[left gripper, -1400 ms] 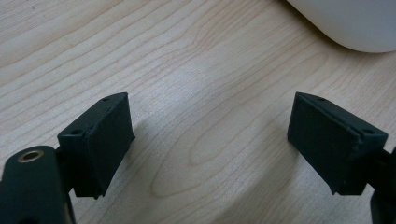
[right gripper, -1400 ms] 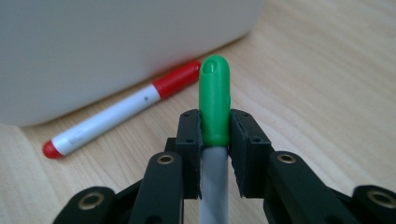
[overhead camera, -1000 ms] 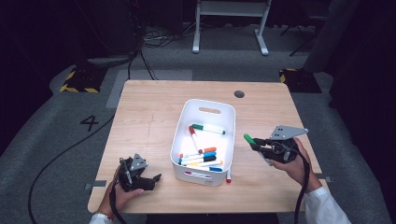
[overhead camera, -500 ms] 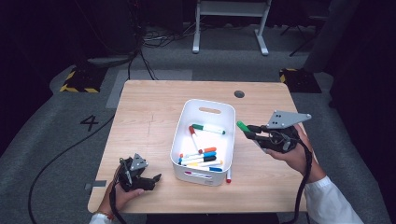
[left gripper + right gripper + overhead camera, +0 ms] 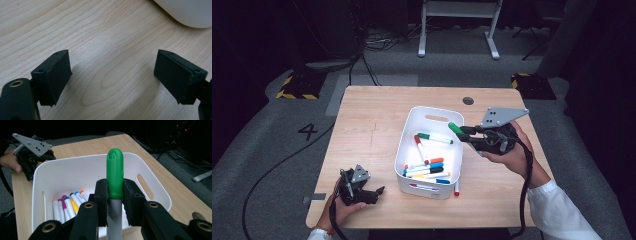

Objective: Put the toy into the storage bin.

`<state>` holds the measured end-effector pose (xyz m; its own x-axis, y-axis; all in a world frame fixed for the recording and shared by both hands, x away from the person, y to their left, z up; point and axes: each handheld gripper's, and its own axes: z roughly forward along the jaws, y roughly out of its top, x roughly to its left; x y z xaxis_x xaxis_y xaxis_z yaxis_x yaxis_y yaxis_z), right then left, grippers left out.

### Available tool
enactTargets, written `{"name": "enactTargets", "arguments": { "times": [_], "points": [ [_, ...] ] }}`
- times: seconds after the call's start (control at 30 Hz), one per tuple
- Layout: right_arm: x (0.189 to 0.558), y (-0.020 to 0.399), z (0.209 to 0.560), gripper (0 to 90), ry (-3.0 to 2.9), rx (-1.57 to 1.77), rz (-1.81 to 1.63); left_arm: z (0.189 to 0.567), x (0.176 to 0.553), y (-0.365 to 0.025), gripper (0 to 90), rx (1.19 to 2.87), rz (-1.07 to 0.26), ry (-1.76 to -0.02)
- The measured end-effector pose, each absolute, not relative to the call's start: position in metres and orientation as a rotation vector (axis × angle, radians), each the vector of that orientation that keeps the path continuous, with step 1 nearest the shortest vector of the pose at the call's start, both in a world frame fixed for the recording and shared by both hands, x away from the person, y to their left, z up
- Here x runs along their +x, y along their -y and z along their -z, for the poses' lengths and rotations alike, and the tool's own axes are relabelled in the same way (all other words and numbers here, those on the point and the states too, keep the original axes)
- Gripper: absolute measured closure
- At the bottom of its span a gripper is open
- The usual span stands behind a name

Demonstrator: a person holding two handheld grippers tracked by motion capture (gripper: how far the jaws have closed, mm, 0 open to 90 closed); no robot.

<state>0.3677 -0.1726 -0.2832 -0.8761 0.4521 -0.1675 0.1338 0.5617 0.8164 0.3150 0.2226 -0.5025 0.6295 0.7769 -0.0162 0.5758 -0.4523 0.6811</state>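
Your right gripper clamps the green-capped grey marker above the white plastic bin; left gripper idles open, empty. Release low among the markers.

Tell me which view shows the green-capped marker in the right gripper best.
The right gripper view: the green-capped marker stands close up, clamped between the jaws of the right gripper, above the white bin. The high view shows the marker small, its cap over the bin's rim. The left gripper view shows bare tabletop.
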Motion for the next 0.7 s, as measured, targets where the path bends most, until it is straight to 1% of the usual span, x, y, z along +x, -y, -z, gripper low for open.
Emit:
{"name": "enactTargets", "arguments": {
  "times": [0.3, 0.4, 0.7],
  "points": [
    [0.374, 0.144, 0.284, 74.5, -2.489, 0.441, -1.228, 0.503, 0.315, -0.223, 14.2, 2.188, -0.395, -1.052],
    [0.376, 0.128, 0.291, 74.5, -2.54, 0.428, -1.206, 0.503, 0.315, -0.222, 14.3, 2.189, -0.393, -1.051],
    [0.38, 0.101, 0.307, 74.5, -2.619, 0.398, -1.142, 0.503, 0.315, -0.222, 14.4, 2.189, -0.397, -1.05]
  ]
}}
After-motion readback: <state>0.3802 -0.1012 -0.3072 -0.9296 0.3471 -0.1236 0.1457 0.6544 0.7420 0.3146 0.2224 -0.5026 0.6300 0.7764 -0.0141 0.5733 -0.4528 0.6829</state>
